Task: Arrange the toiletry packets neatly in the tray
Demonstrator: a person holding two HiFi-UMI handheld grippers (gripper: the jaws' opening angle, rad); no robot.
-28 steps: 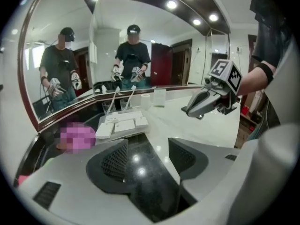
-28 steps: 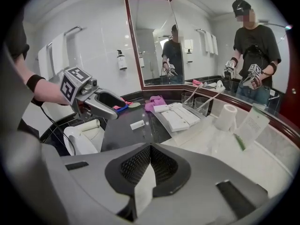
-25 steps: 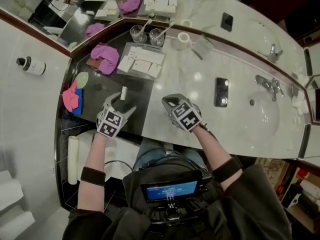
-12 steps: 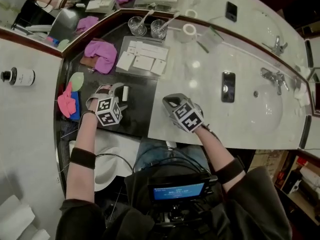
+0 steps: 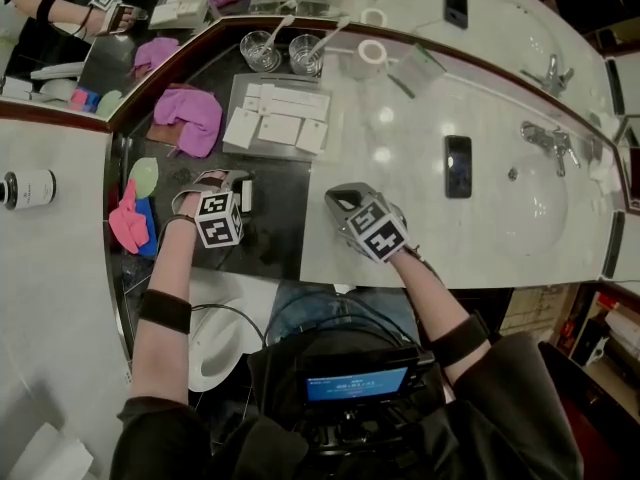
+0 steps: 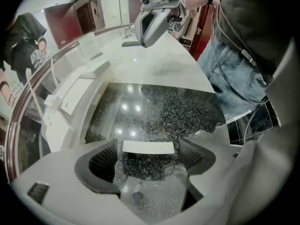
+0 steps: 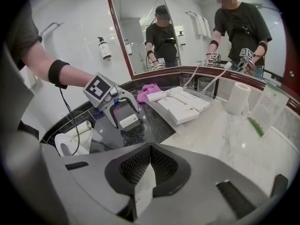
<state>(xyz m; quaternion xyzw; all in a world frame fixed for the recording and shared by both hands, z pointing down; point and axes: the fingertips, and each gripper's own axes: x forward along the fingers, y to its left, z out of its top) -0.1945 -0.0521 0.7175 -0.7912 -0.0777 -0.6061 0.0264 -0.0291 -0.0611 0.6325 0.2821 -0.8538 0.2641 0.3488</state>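
Tray point(image 5: 280, 79): farther along the worktop point(image 6: 178, 107), white packets point(image 5: 283, 128) already in rows
Left gripper point(image 6: 147, 150): fingers have just been opening, wide astride the loose packet point(image 6: 148, 147), not touching it
Right gripper point(image 7: 151, 161): fingers together
Loose packet: on dark stone; I judge it light, thin, crushable, so I'd pinch its long edges; flat white rectangle

**One outside, the rest stowed**

The tray point(image 5: 262, 81), shallow and rectangular, sat on the dark speckled counter point(image 5: 275, 238) with its long side running from 9 to 3 o'clock in the head view. Inside it lay flat white packets point(image 5: 283, 128), a row along the 12 o'clock edge and three beneath. One loose packet point(image 5: 247, 190), also white, lay flat on the counter at 7 o'clock from the tray, apart from it.
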